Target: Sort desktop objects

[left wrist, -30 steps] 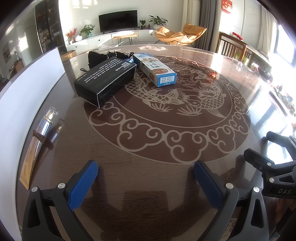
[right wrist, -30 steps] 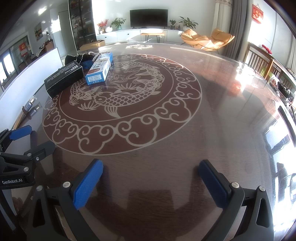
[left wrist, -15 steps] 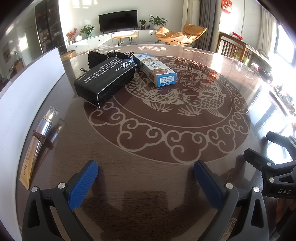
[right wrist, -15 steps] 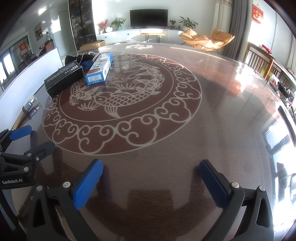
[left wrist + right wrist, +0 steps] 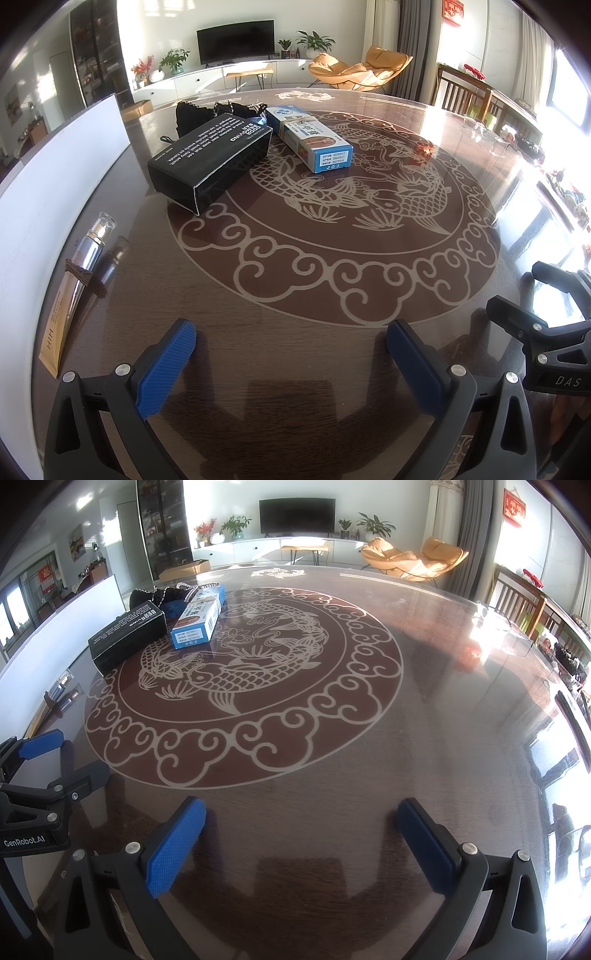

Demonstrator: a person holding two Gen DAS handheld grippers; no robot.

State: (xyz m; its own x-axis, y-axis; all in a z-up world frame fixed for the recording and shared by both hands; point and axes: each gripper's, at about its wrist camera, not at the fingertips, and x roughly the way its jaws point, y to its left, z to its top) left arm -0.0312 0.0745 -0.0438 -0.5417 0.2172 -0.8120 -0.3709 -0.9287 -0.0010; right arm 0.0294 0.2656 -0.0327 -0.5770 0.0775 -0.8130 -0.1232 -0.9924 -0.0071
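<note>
A black box with white lettering lies at the far left of the round table. Beside it lies a blue-and-white carton, and behind both a black pouch with a beaded chain. A silver-and-gold tube with a brown band lies along the left edge. My left gripper stands open over bare wood, nothing between its fingers. My right gripper is open too, further right on the table; its frame shows at the right of the left wrist view.
A white board stands upright along the table's left edge. The table is dark wood with a pale fish-and-cloud inlay. Wooden chairs stand at the far right, with a living room and television behind.
</note>
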